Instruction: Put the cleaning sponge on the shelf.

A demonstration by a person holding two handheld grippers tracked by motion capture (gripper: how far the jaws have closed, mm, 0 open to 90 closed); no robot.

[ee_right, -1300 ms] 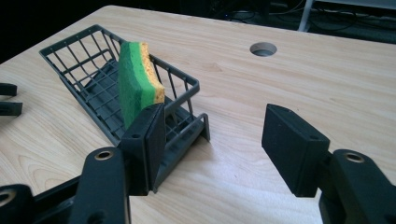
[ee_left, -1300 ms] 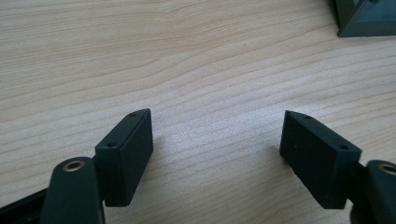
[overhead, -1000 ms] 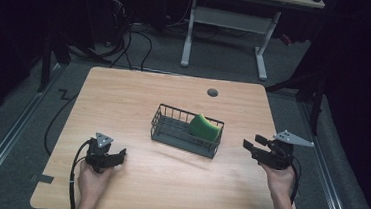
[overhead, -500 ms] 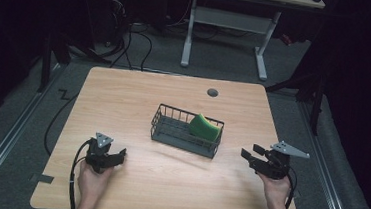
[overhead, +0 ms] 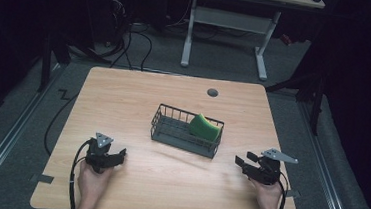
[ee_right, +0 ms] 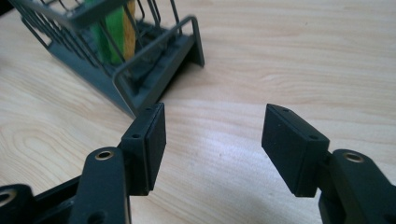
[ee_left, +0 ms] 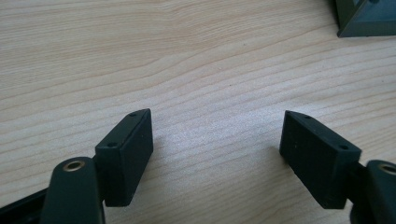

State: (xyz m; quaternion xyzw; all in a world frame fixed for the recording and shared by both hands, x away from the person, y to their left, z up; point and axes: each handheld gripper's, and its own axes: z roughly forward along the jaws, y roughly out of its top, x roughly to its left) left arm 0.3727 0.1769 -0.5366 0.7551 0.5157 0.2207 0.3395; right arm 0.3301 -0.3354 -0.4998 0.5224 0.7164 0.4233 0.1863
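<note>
Nearest the person, both hands sit low at the front of the table [overhead: 139,91]. The left gripper [overhead: 114,156] rests just above the wood with its jaws spread wide and nothing between them; in the left gripper view its pads [ee_left: 133,149] frame bare wood grain, with one corner of the rack at the top right. The right gripper [overhead: 243,164] is near the table's right front corner, jaws likewise apart and empty, pointing inward toward the rack. In the right gripper view its pads [ee_right: 152,140] stand well clear of each other, and the rack's near end lies just beyond the left one.

Farther out, at mid-table, stands the rack [overhead: 171,138], a grey wire basket. The sponge [overhead: 204,128], green with a yellow face, leans upright in the rack's right end, the end nearer the right gripper. Through the wires in the right gripper view the sponge [ee_right: 109,32] shows as green and yellow strips. Beyond that, a round grommet [overhead: 212,92] sits near the far edge.

The work in hand looks like reaching for the sponge with the right gripper. To do it well, come in over the rack's rim rather than through the end wires, line the pads across the sponge's thin sides, and close gently. The left gripper could steady the rack if it slides.
</note>
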